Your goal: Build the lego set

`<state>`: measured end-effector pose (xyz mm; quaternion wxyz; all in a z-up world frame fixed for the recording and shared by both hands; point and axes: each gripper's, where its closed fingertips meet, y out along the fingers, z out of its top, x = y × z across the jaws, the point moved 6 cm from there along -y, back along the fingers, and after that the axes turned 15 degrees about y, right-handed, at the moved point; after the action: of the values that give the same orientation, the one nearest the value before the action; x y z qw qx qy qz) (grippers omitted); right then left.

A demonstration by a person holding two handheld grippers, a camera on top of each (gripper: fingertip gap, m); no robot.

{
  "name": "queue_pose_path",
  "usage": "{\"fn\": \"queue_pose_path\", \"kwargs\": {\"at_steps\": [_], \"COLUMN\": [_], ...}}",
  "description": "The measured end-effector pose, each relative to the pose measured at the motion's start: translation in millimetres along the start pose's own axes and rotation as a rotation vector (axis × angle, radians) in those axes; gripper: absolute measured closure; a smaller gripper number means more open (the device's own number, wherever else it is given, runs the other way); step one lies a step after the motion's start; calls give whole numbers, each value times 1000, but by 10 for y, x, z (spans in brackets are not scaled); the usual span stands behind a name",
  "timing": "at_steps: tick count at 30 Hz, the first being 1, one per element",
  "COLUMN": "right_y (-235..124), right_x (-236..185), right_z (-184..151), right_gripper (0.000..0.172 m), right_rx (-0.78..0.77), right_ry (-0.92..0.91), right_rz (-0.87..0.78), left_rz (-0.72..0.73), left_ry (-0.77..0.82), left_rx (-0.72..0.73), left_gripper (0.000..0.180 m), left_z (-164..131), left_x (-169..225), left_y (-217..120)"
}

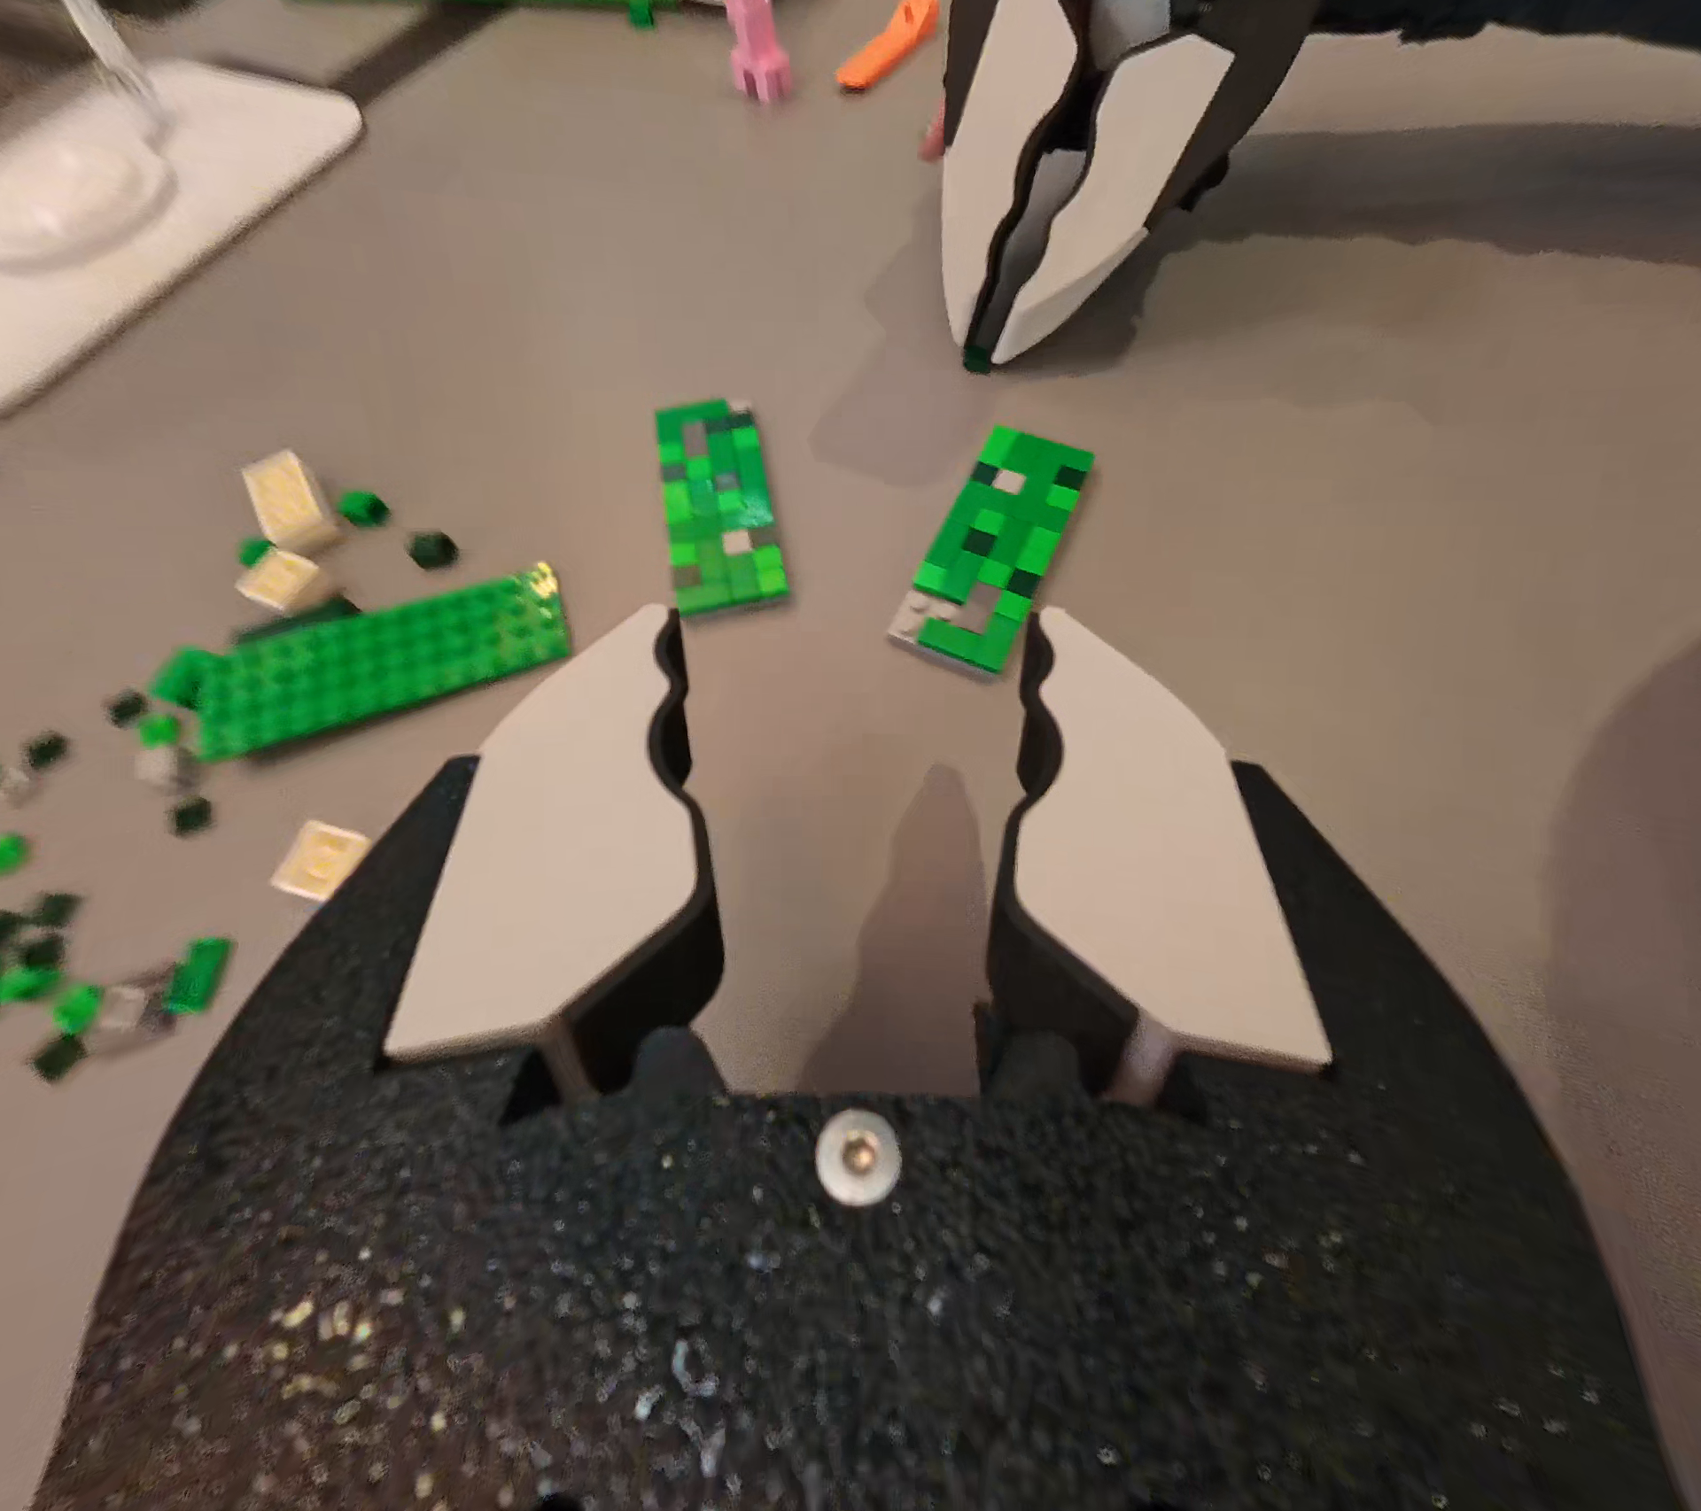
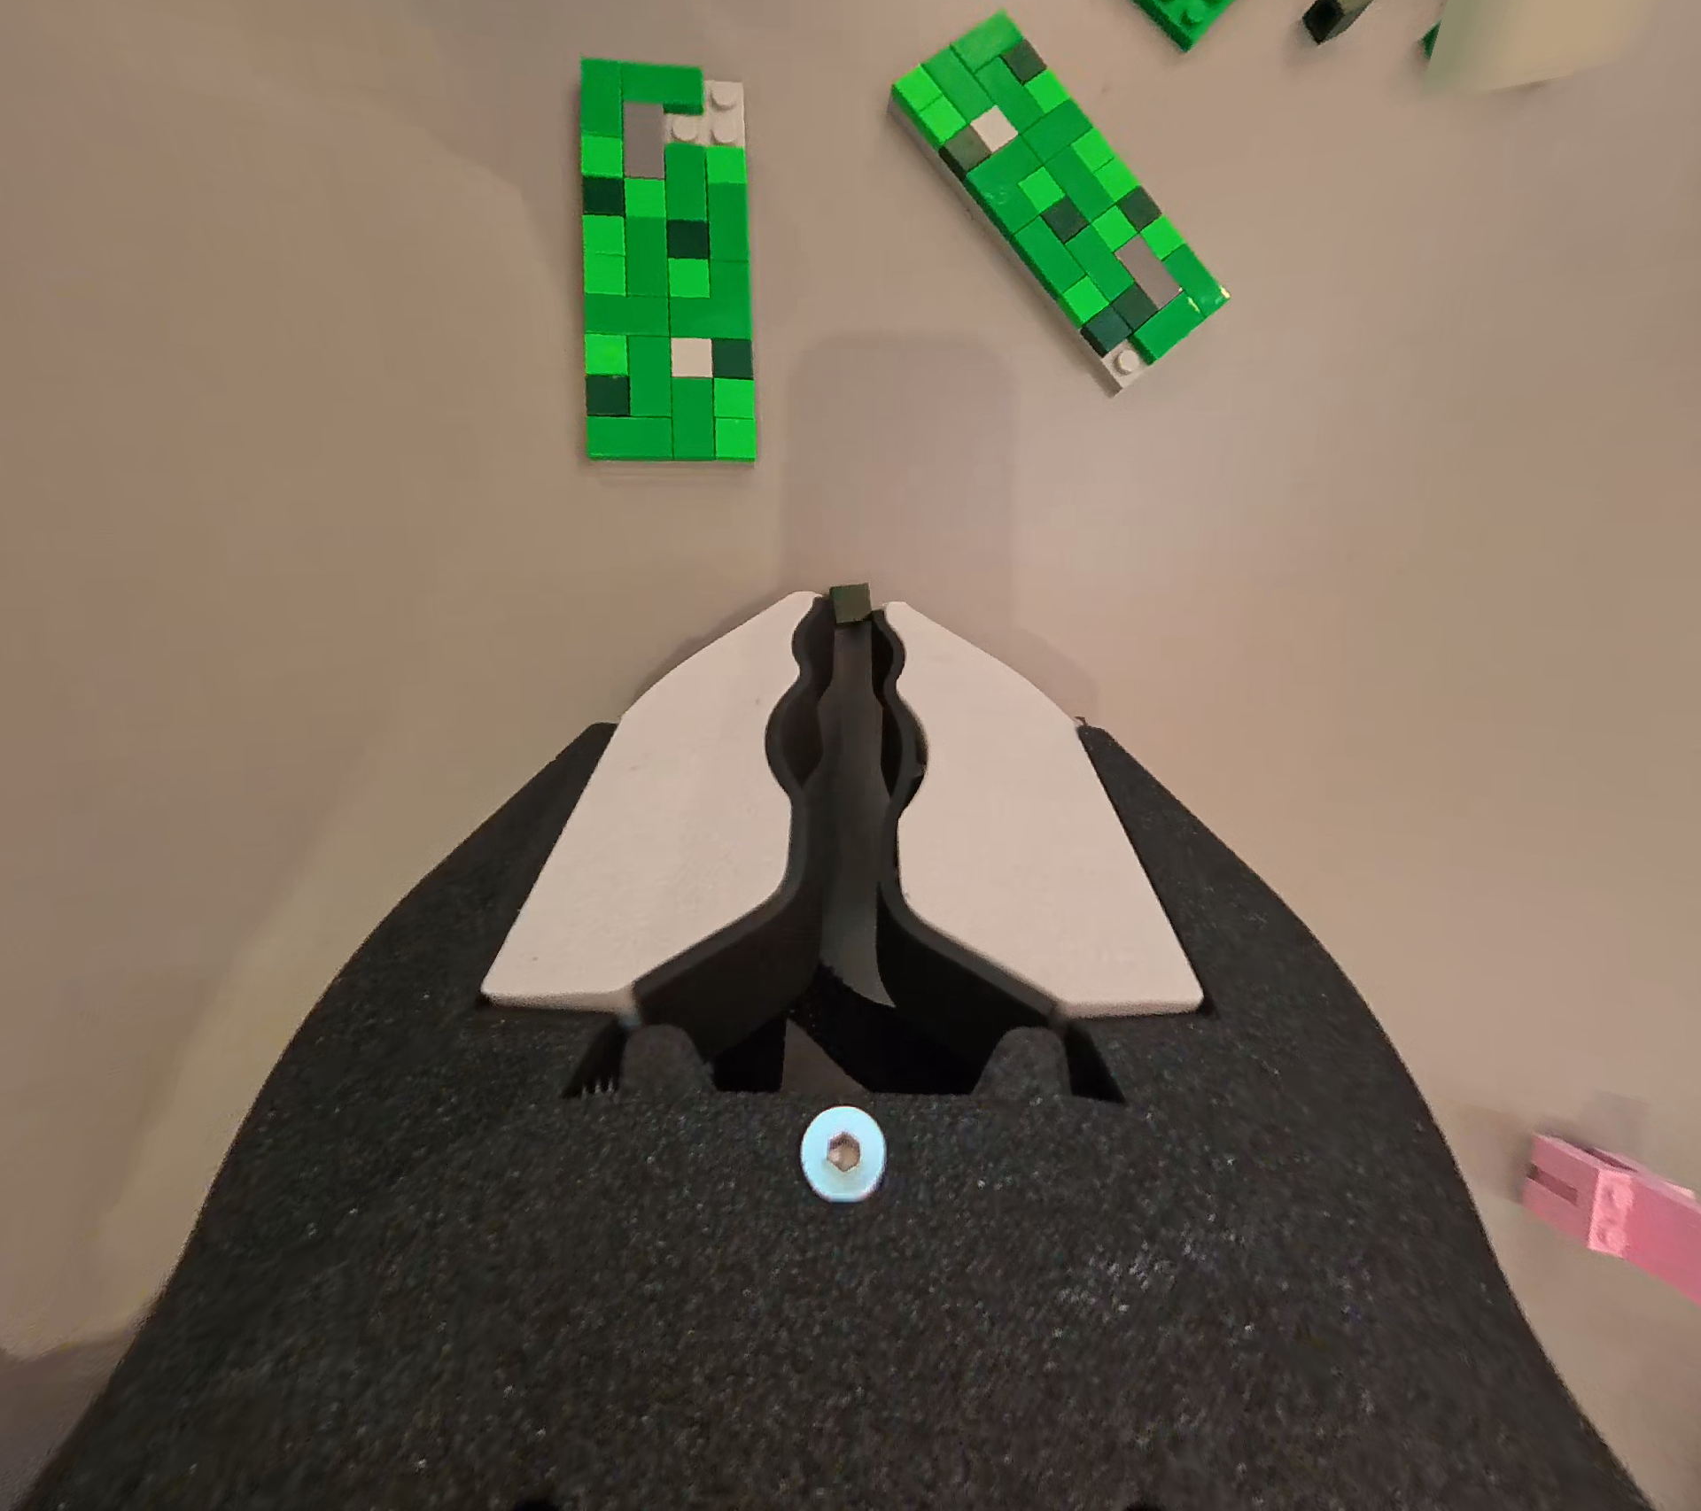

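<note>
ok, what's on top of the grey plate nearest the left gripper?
Green tiles in several shades, plus a few grey and white ones, cover most of the grey plate. One corner shows bare studs. The plate under the tiles is hidden. The left gripper is open beside it.

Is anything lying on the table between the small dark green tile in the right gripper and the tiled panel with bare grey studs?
Nothing visible: only bare grey table separates the small dark green tile from the green tiled panel.
</note>
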<state>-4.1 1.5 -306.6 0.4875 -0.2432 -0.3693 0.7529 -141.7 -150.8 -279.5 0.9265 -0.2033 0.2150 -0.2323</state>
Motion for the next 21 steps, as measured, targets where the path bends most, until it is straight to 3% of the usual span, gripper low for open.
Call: {"fn": "queue_pose_path", "kwargs": {"at_steps": [6,9,13,21], "right_y": [-32,-44,-76,-36], "right_x": [0,37,69,-122], "right_z": [54,81,219,352], "right_gripper": [165,164,165,164], "right_rx": [38,58,123,130], "right_ry": [17,27,57,44], "right_rz": [-48,-88,-120,-133], "left_rz": [6,12,84,-23], "left_ry": [205,173,195,238], "left_rx": [62,235,327,333], "left_gripper": [117,116,110,109], "left_z": [3,120,137,61], "left_x": [-296,-435,-553,-447], "left_y": [111,242,343,174]}}
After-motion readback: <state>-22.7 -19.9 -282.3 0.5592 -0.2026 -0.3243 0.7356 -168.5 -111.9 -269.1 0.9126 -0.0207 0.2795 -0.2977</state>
